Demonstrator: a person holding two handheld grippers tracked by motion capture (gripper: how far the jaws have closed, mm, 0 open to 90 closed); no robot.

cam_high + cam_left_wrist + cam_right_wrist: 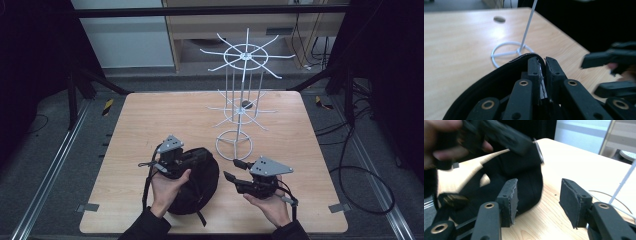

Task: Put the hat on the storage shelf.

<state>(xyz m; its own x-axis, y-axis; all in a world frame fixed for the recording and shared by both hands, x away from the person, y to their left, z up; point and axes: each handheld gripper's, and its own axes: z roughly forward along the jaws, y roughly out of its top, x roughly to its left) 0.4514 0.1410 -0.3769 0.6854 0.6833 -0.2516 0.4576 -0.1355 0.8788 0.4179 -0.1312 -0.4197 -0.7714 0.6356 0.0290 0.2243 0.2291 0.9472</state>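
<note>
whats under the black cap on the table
The black fabric cap lies on the light wooden table, its edge pinched in the left hand-held gripper. Bare wood shows around it; whatever lies beneath its crown is covered.

No writing to read anywhere: no label, brand, number or sign shows on anything in these views.
</note>
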